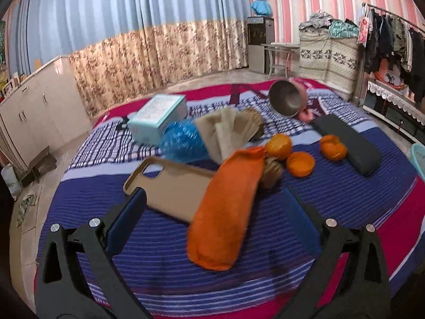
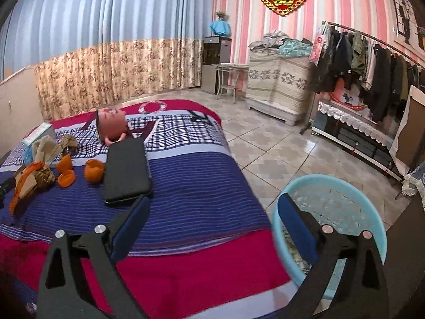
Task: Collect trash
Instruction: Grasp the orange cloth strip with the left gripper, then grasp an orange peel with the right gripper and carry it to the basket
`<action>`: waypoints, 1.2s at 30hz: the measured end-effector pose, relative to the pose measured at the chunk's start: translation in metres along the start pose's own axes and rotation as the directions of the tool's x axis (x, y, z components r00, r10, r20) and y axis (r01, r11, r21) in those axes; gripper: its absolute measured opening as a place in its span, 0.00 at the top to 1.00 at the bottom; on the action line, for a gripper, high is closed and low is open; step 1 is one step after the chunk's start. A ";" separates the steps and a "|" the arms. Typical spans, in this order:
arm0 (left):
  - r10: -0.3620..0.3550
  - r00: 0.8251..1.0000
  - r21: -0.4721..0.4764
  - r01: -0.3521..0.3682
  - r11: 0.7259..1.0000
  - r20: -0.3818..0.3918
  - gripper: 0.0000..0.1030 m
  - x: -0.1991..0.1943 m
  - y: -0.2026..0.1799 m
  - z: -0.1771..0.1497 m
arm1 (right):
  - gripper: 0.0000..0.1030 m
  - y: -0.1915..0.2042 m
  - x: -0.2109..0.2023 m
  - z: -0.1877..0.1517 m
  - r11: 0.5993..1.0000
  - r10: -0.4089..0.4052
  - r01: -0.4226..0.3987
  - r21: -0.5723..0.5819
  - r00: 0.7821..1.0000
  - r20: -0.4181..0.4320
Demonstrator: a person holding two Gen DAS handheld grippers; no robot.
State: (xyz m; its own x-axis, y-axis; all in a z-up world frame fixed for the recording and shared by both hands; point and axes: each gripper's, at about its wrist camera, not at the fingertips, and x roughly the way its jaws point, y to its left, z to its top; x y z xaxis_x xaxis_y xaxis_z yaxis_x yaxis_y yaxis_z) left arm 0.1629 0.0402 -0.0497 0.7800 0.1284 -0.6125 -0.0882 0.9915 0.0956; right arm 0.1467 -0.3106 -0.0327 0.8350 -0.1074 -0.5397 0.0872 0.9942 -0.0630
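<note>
The left gripper (image 1: 212, 207) stands wide open above the bed (image 1: 345, 199) and holds nothing. Between its two blue pads lies an orange cloth pouch (image 1: 225, 212). Its long axis runs from near the gripper away toward the middle of the bed, and the narrow end points to the far side. Beside it, on the left, a beige phone case (image 1: 170, 186) lies with the open side up, its camera hole at the far left corner. It is touching the pouch.

Behind these things is the trash: three pieces of orange peel (image 1: 301, 163), one blue crumpled plastic bag (image 1: 183, 141), some brown paper (image 1: 228, 133) and a dry brown husk (image 1: 271, 171) just beside the pouch. Farther back there is one light blue box (image 1: 159, 117) and one metal bowl (image 1: 287, 99) with a pink outside, tilted on its side so that its mouth faces the left gripper. A dark flat case (image 1: 348, 143) lies to the right of the peel, its long axis going from far left to near right.

The right gripper (image 2: 212, 212) is also wide open and empty. It hangs over the edge of the bed, next to a light blue plastic basket (image 2: 372, 207) on the tiled floor (image 2: 279, 146). Inside the basket something is lying at the bottom, but it is too blurred to tell what.
</note>
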 end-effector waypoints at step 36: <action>0.051 0.996 -0.046 -0.048 0.998 0.068 1.00 -0.013 0.099 0.026 | 0.43 0.183 0.088 0.027 0.932 0.253 -0.300 -0.201 0.940 -0.230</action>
State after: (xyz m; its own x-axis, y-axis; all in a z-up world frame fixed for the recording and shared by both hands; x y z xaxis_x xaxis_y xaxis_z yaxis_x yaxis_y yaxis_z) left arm 0.1602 0.1363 -0.0117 0.8148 0.1768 -0.5522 -0.1534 0.9842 0.0887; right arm 0.2510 -0.1382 -0.0691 0.6816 0.1488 -0.7164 -0.2785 0.9582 -0.0659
